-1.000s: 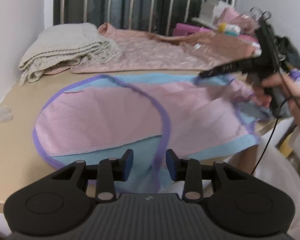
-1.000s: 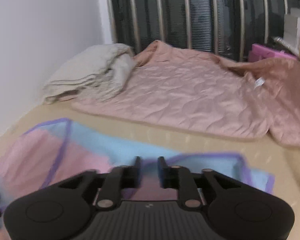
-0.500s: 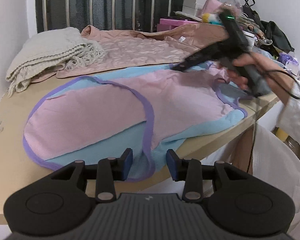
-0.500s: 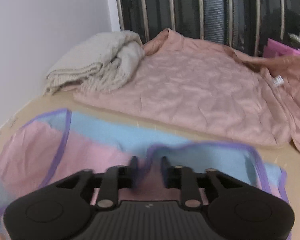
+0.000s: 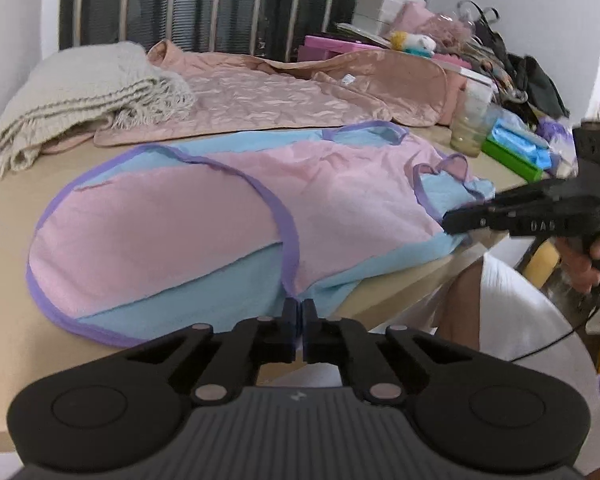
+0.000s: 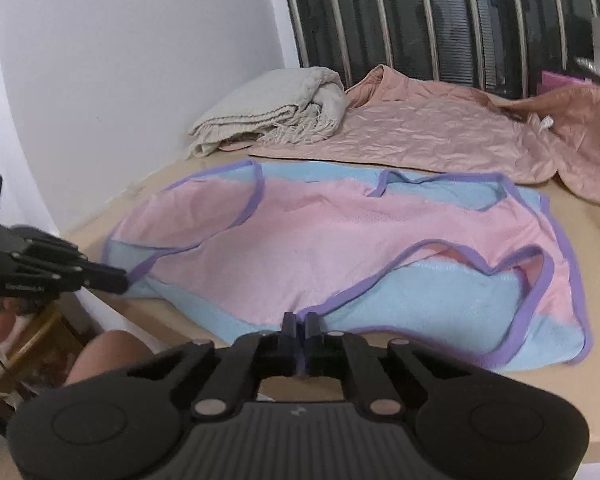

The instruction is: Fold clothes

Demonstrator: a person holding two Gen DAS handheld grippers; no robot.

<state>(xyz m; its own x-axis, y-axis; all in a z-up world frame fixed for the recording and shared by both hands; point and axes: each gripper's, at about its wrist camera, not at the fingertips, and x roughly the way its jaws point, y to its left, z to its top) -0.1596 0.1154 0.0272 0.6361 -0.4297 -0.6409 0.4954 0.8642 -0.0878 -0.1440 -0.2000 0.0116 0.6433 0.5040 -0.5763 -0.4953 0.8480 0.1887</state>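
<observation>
A pink and light-blue sleeveless top with purple trim [image 5: 228,216] lies spread flat on the beige table [image 5: 4,200]; it also shows in the right wrist view [image 6: 340,248]. My left gripper [image 5: 299,312] is shut on the top's near edge at the purple trim by the table's front edge. My right gripper [image 6: 300,322] is shut on the top's near edge at the other end. Each gripper shows in the other's view: the right one [image 5: 452,220] at the top's right end, the left one [image 6: 118,280] at its left end.
A folded beige knit blanket [image 5: 80,92] and a spread pink quilted garment [image 5: 268,100] lie at the back of the table. Boxes, a jar [image 5: 470,128], a green pack [image 5: 512,160] and dark bags crowd the right end. A white wall [image 6: 120,60] stands at the left.
Both grippers have closed on the top's near edge. The right gripper moved from over the top's far right side to its near right edge; the top now lies flatter.
</observation>
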